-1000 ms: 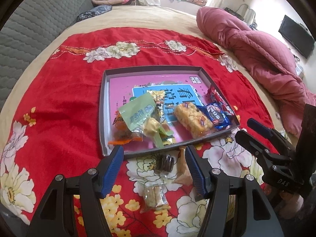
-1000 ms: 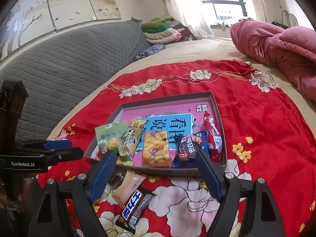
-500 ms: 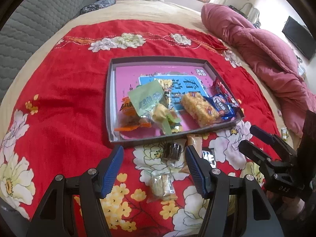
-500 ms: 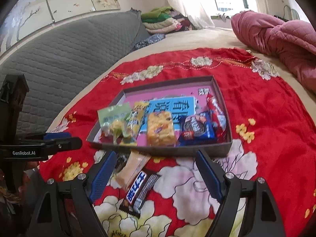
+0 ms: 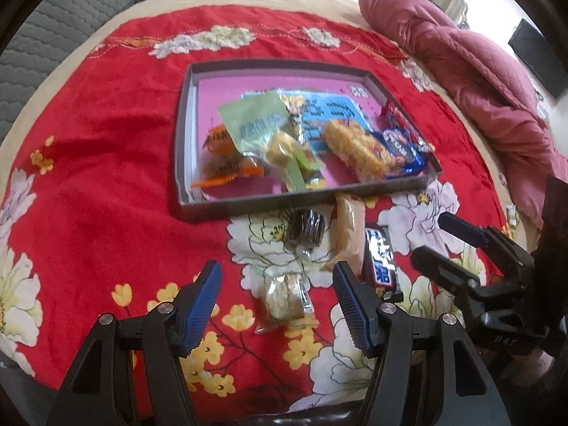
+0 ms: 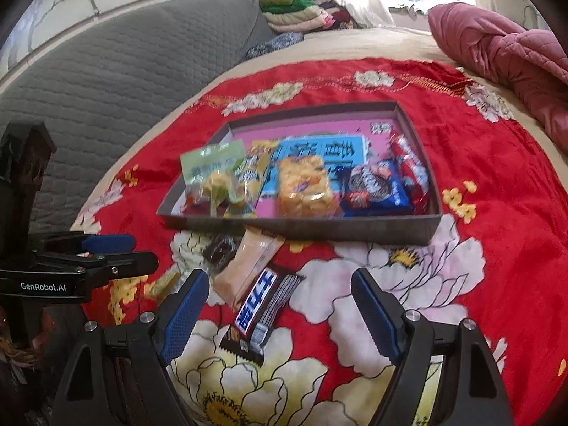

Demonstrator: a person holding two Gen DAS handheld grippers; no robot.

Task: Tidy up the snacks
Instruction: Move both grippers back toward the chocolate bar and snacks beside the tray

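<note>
A shallow grey tray (image 5: 184, 124) (image 6: 419, 131) with a pink floor lies on the red flowered cloth and holds several wrapped snacks. In front of it lie loose snacks: a clear pack of pale biscuits (image 5: 285, 296), a clear pack of dark cookies (image 5: 307, 225) (image 6: 222, 248), a beige packet (image 5: 346, 230) (image 6: 250, 264) and a dark chocolate bar (image 5: 381, 262) (image 6: 264, 312). My left gripper (image 5: 278, 301) stands open over the biscuit pack, its pads apart from it. My right gripper (image 6: 275, 305) is open just above the chocolate bar, not touching it.
The red flowered cloth (image 5: 88, 184) covers a bed. A pink quilt (image 5: 472, 81) is bunched at the far right, a grey padded headboard (image 6: 117, 81) runs along the left, and folded clothes (image 6: 298, 10) are stacked at the back.
Both grippers have sunk and tipped downward toward the loose snacks in front of the tray, which now show larger and higher between the fingers. Both jaws kept their width.
</note>
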